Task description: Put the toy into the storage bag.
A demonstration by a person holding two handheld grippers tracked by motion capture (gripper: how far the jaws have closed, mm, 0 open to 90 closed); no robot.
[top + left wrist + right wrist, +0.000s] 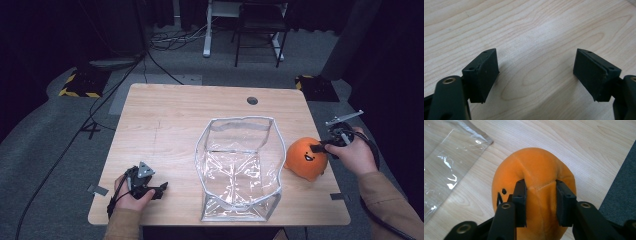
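Observation:
An orange plush toy [305, 158] with a black smiling face rests on the wooden table's right side, near its edge. My right gripper [317, 147] is shut on the orange plush toy [536, 170], its two black jaws pinching a fold of the soft fabric. A clear plastic bag [239, 167] with a grey rim stands open in the middle of the table, just left of the toy; its corner [454, 152] lies beside the toy. My left gripper [161, 189] rests low at the table's front left, open, with bare wood between its fingers [484, 75].
The wooden table [165, 120] has a round cable hole [252, 100] at the back. Grey carpet drops off just right of the toy [621, 185]. Cables, a chair and a desk frame stand on the floor behind the table.

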